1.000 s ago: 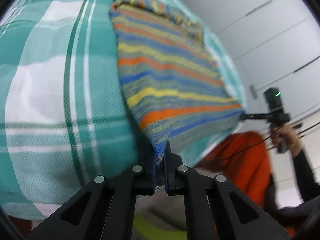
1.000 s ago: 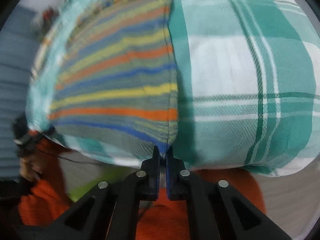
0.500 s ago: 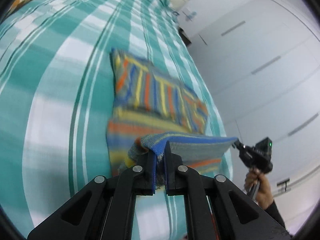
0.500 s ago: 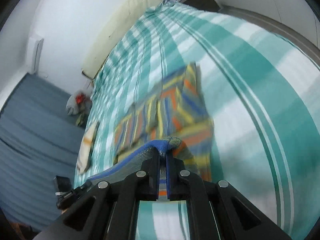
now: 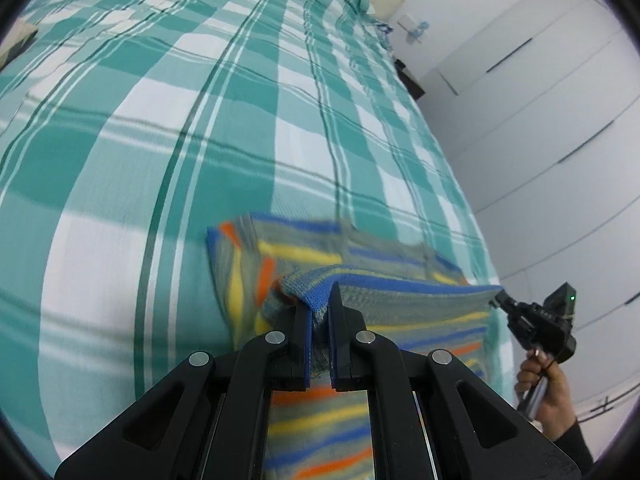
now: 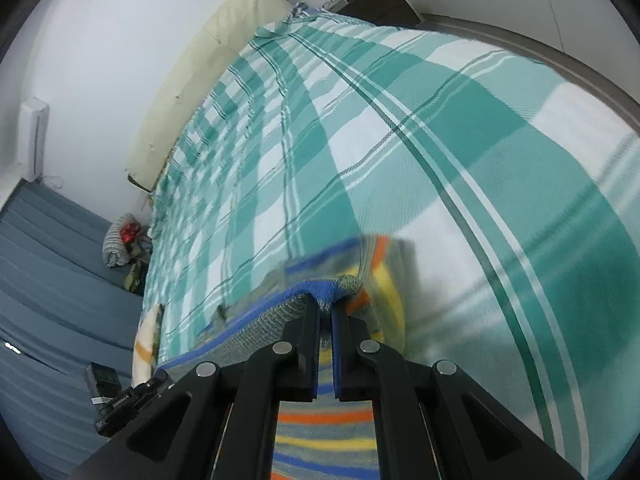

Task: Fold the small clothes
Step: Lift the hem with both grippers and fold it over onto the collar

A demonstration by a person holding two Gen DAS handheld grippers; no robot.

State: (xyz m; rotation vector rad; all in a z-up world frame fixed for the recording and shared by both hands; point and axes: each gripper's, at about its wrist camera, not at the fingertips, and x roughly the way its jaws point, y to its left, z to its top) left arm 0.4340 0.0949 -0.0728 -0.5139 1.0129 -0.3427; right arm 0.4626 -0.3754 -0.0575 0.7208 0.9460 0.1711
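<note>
The left gripper [image 5: 319, 312] and right gripper [image 6: 326, 312] each pinched a corner of the striped knit garment [image 5: 416, 308]. Its blue hem stretched between them above the checked bed [image 5: 168, 128]

The left gripper [image 5: 319, 322] is matte black plastic; two angular arms fan back from the jaws, each with a triangular cut-out and two round silver screw heads; the jaws carry thin blue pads on their inner faces; the right gripper [image 6: 326, 326] is built alike, black with blue pads and four silver screws; seen off to the side of the left jaws, its black body bears a small green light; the right hand [image 5: 546, 396] on it shows a dark sleeve cuff.
</note>
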